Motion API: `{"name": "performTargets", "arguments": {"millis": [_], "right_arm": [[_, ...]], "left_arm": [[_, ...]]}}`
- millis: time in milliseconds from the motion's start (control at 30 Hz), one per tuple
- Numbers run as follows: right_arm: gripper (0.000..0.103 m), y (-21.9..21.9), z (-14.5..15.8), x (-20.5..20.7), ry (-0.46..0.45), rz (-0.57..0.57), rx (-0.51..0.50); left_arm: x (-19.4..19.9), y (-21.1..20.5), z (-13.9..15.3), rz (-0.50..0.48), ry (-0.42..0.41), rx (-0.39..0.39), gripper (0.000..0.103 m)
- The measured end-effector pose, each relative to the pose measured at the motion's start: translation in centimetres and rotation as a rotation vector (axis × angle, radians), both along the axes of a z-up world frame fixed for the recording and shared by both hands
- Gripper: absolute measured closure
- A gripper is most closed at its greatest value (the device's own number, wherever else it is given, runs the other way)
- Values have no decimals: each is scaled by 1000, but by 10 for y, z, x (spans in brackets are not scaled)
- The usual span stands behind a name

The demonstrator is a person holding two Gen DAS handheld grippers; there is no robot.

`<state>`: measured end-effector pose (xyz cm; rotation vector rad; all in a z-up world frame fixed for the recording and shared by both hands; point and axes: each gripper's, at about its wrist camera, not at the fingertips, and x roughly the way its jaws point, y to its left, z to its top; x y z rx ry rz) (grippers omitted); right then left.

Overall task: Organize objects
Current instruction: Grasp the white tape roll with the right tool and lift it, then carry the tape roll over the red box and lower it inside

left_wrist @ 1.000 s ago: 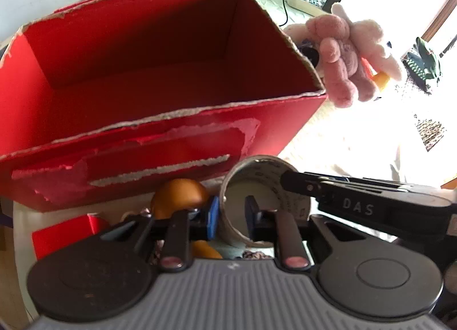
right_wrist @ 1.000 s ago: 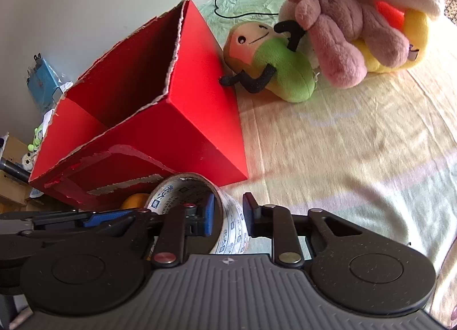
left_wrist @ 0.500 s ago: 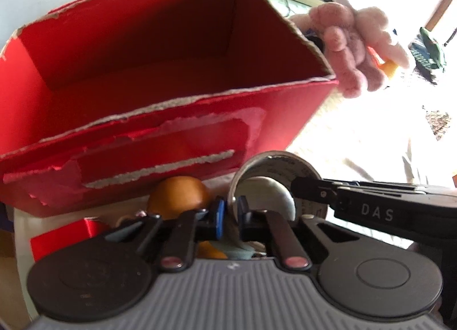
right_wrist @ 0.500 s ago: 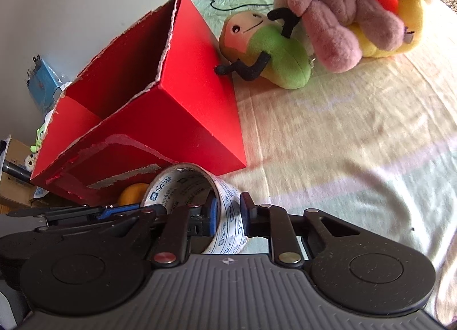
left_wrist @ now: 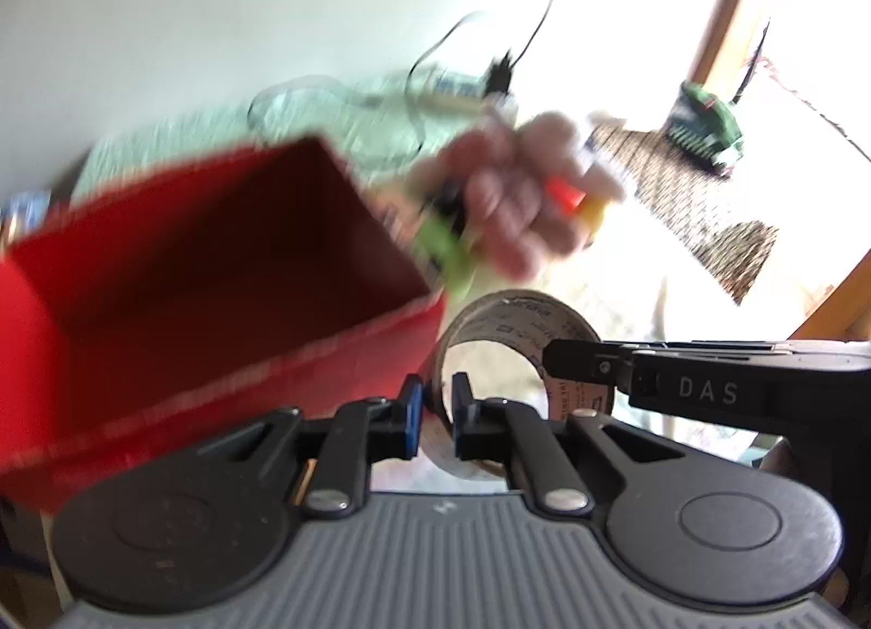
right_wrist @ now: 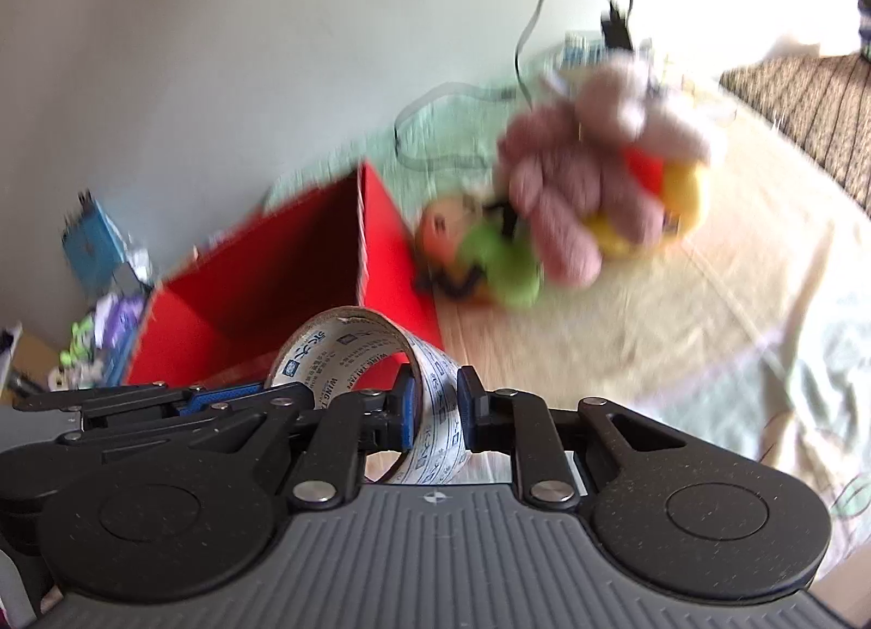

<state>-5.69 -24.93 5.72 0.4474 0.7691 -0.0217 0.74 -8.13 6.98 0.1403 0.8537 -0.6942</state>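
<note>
A roll of printed packing tape (left_wrist: 511, 319) is held in the air, level with the open red cardboard box (left_wrist: 207, 270). My left gripper (left_wrist: 435, 414) is shut on the roll's left wall. My right gripper (right_wrist: 438, 411) is shut on the roll's right wall (right_wrist: 435, 395). The right gripper's fingers (left_wrist: 577, 357) show from the side in the left wrist view. The box (right_wrist: 261, 302) stands to the left in the right wrist view, and the part of its inside that shows looks empty. Both views are blurred by motion.
A pile of plush toys, pink (right_wrist: 566, 193), green (right_wrist: 501, 259) and yellow (right_wrist: 680, 193), lies on the bed right of the box. A power strip and cables (left_wrist: 452, 90) lie by the wall. Clutter (right_wrist: 98, 270) stands left of the box.
Both grippers closed on the tape roll and lifted it. The box and toys now sit lower and farther in view. The orange ball below is out of sight.
</note>
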Motion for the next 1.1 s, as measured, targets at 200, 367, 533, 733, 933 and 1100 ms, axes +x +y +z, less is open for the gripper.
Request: {"name": "performTargets", "arguments": {"millis": [200,367,533,733,933,1100], "right_arm": [[85,3,43,26,-152,17,-53],[85,19,53,83,-172,96,-87],[85,35,34,140,-98,189,-134],[86,48,-5,199,47,275,-177],[86,68,-29,225,114,335,-292],[87,73,-33,234,109,361,-345]], "left_arm": [[13,4,43,-11,-120,-77,99],[53,21,54,74,-146,-103,99],[103,44,33,164,-67,-110,99],[146,49,-23,246,41,-49,99],[172,44,-58,294,149,0,99],[184,43,-66,306,196,-3,99]]}}
